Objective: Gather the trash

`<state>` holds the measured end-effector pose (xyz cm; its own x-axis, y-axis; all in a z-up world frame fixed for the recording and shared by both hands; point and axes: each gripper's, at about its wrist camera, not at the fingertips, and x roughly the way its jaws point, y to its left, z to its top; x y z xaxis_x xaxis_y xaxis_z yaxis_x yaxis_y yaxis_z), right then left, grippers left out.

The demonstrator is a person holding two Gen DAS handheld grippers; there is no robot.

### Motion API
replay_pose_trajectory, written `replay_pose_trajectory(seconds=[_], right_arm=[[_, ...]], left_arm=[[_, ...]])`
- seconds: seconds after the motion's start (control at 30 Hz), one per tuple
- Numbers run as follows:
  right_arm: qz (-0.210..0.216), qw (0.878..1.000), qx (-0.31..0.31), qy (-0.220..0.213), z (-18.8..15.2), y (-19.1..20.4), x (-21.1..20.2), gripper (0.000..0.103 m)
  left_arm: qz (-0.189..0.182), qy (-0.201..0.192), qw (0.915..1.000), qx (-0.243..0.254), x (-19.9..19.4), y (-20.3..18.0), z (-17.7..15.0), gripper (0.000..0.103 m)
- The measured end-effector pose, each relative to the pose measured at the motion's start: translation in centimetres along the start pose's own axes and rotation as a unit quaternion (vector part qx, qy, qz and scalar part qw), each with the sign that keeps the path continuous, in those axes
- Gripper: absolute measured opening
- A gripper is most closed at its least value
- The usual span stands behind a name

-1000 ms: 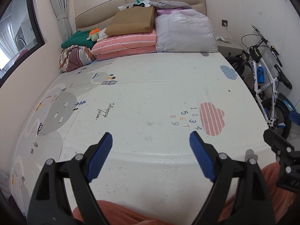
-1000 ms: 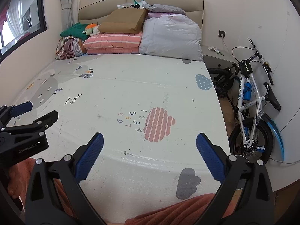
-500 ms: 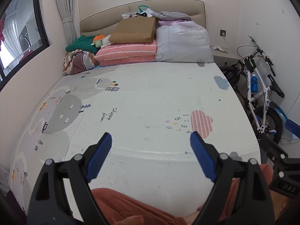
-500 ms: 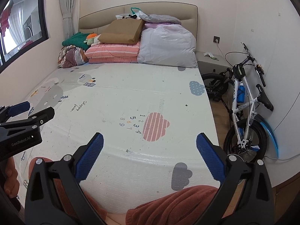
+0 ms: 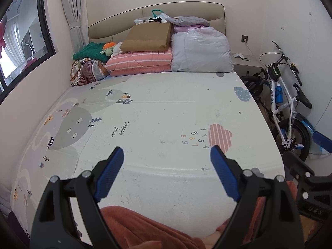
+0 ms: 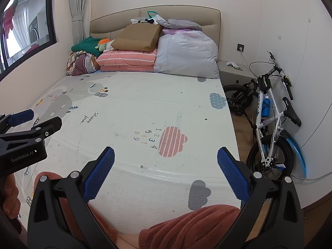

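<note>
My left gripper [image 5: 167,151] hangs open over the near end of a bed, nothing between its blue pads. My right gripper [image 6: 166,151] is open too and holds nothing; it shows at the right edge of the left wrist view [image 5: 307,178]. The left gripper [image 6: 31,128] appears at the left of the right wrist view. Small paper scraps [image 6: 233,64] lie on the grey nightstand [image 6: 236,72] beside the headboard. A brown paper bag [image 5: 147,37] and a white plastic bag [image 5: 153,17] rest on the bedding far away. Tiny dark specks dot the printed mat [image 5: 157,112].
Folded pink quilts [image 5: 141,62], a grey bagged pillow [image 5: 199,51], clothes and a plush toy are piled at the headboard. A white bicycle [image 6: 269,112] leans on the right wall in the narrow aisle. A window [image 5: 22,41] is on the left wall. A person's rust-coloured trouser knees [image 6: 186,224] are below the grippers.
Both grippers have risen and drawn back from the bed, so more of the mat's near edge and the person's knees show. Their jaws stay as wide as before.
</note>
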<state>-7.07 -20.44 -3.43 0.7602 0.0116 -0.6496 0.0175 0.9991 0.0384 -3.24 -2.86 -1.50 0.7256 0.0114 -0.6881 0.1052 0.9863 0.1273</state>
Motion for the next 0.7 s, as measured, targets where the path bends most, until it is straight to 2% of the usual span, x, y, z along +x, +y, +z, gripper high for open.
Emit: replay_pose_trajectory(seconds=[0.7], right_arm=[[0.001,1.0,-0.002,-0.003,0.18,0.42,-0.12,0.096]], left_arm=[[-0.005,0.0,1.0,0.003,-0.22,-0.58,-0.12,0.085]])
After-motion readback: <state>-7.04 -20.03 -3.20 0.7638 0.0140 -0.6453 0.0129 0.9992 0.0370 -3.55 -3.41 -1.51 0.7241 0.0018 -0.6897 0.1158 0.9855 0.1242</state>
